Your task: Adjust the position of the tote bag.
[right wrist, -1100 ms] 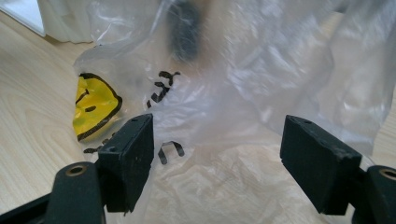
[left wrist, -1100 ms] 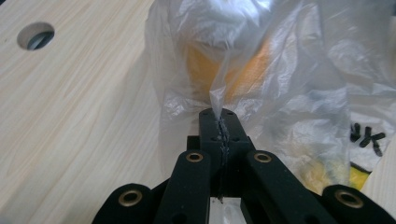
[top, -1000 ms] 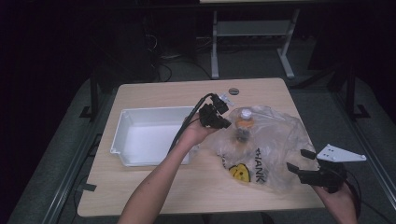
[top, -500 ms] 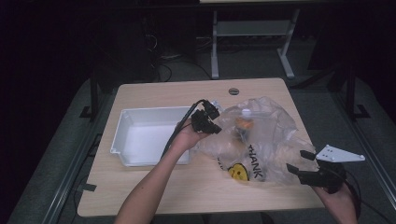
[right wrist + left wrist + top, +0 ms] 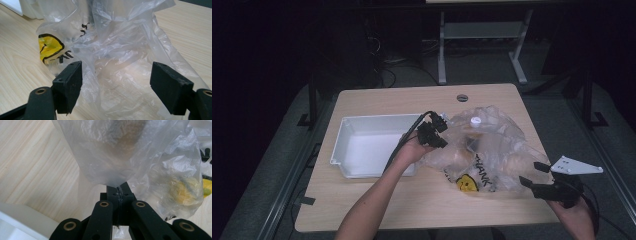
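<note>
Since the earlier high view, the left hand-held gripper [image 5: 438,134] has come down and drawn back toward the white tray [image 5: 343,135], taking the pinched edge of the plastic bag [image 5: 492,150] with it; the right hand-held gripper [image 5: 536,174] has kept its place.

Left hand-held gripper: jaws pressed together on a gathered fold of clear film, which fans out directly ahead of the tips in the left gripper view [image 5: 120,192]. The forearm enters from below and runs diagonally up to the bag's near-left edge, with the cable trailing back along the wrist.

Right hand-held gripper: jaws spread wide [image 5: 116,80], with crumpled film lying between the pads but not pressed by them. It is held low at the bag's far side from the left unit, pointing into the bag.

Bag position: flat on the surface [image 5: 412,200], immediately ahead of both units, touching or just beside the tray wall. A bottle with a white cap [image 5: 473,121] and other blurred contents remain inside.

Progress, as judged: one side of the bag is secured; the second grip is not yet made. The tray is empty, so opening the bag and transferring its contents appear to remain.
</note>
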Available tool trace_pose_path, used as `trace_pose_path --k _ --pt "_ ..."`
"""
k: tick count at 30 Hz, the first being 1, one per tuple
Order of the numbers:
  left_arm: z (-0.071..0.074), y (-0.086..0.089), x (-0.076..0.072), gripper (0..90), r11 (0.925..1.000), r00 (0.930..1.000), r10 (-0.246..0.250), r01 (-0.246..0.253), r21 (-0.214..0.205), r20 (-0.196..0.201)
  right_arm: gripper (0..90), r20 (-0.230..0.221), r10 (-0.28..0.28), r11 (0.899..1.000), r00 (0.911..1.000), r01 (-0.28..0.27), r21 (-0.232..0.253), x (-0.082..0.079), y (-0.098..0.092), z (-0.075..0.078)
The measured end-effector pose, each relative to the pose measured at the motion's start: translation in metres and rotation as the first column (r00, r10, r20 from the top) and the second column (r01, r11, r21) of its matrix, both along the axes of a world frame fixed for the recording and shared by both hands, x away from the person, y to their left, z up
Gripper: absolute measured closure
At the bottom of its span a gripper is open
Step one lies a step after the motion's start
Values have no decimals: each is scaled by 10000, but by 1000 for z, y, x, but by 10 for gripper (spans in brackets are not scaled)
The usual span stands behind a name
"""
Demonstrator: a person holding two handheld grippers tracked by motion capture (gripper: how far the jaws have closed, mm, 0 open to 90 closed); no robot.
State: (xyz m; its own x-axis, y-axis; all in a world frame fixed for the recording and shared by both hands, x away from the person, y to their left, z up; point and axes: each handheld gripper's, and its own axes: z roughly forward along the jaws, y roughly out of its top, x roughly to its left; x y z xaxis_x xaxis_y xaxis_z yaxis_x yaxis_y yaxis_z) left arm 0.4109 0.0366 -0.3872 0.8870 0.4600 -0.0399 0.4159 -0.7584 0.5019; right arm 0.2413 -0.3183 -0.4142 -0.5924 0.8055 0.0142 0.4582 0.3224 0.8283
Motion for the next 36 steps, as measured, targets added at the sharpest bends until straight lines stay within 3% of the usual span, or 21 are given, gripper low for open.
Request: trace_pose_path --k 3,11,19,24,27,36 --pt "-2 1 0 899 9999 10000 -9 10 167 -82 256 -12 30 10000 10000 -30 -16 0 0 0" --pt "-2 6 -1 899 9999 9999 97 -96 64 -116 257 -37 75 9999 10000 -74 151 6 -1 4" --pt "-3 6 -1 899 10000 9999 50 -49 38 -99 263 18 375 9986 9993 -375 379 24 3 16" --pt "-3 5 -1 898 10000 9999 -18 19 41 -124 271 20 483 9944 9988 -483 940 41 3 24" --pt "-3 5 -1 898 10000 9999 -39 40 38 -109 298 77 538 9906 9985 -544 1253 50 6 28" --pt "-2 8 -3 897 10000 10000 -73 73 -27 -40 472 -92 399 9895 9992 -382 1394 70 13 26"
